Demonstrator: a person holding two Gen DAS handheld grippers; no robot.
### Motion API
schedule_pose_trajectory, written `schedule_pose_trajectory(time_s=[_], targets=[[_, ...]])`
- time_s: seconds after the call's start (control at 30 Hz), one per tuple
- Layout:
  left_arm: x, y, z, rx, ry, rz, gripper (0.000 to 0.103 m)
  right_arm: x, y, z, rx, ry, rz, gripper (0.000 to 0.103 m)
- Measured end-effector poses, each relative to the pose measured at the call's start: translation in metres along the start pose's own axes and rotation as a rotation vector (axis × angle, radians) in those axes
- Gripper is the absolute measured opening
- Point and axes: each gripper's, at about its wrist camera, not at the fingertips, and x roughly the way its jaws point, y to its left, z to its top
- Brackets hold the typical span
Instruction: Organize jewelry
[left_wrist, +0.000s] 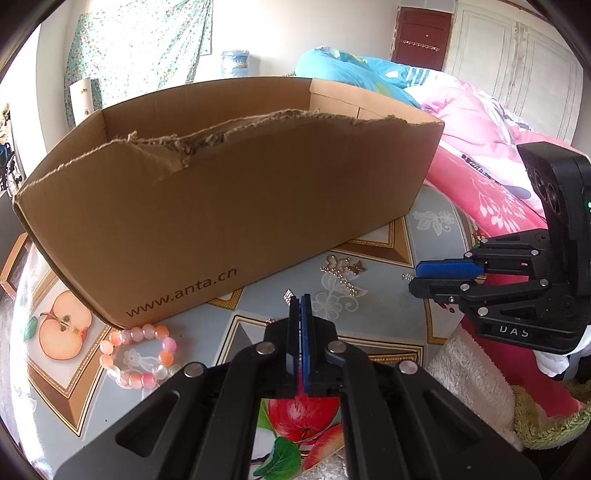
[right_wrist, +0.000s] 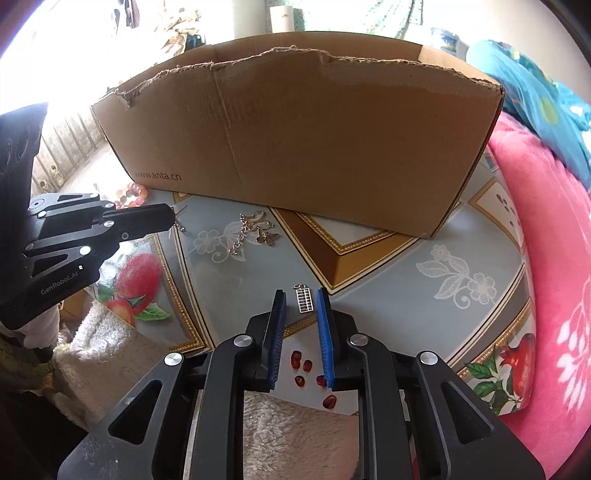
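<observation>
A brown cardboard box (left_wrist: 229, 206) (right_wrist: 314, 140) stands open-topped on the patterned table. My left gripper (left_wrist: 300, 298) (right_wrist: 170, 214) is shut, with a small silver charm (left_wrist: 288, 295) (right_wrist: 180, 221) sticking out at its tips in both views. My right gripper (right_wrist: 301, 295) (left_wrist: 413, 275) hangs low over the table, jaws a little apart. A silver abacus-shaped charm (right_wrist: 303, 301) lies on the cloth between its fingertips, with a gap on each side. A gold butterfly chain (left_wrist: 341, 273) (right_wrist: 255, 229) lies in front of the box. A pink and orange bead bracelet (left_wrist: 136, 354) (right_wrist: 131, 194) rests at the box's left corner.
The table (right_wrist: 406, 266) wears a cloth printed with fruit and flowers. Small dark red seed shapes (right_wrist: 306, 365) show under the right gripper. A white fluffy towel (right_wrist: 280, 435) covers the near edge. A pink blanket (right_wrist: 546, 258) borders the table on the right.
</observation>
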Motion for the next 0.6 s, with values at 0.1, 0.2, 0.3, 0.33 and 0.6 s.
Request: schedule_pose_trajectory(time_s=[0.1,0.2,0.3,0.33,0.6], targets=[[0.001,0.000,0.001,-0.003,-0.002,-0.003,0.000,0.000,0.003,0.001,0.014,0.002,-0.007,0.007],[0.002,0.000,0.001,-0.002,-0.001,-0.003,0.000,0.000,0.007,0.001,0.035,0.001,-0.007,0.006],[0.002,0.000,0.001,-0.002,-0.001,-0.002,0.000,0.000,0.010,0.001,0.054,0.001,-0.005,0.006],[0.002,0.000,0.001,-0.003,-0.002,-0.003,0.000,-0.002,0.007,0.002,0.065,0.001,0.001,0.006],[0.001,0.001,0.000,-0.004,-0.003,-0.003,0.000,-0.011,-0.009,0.002,0.139,0.007,0.060,0.008]])
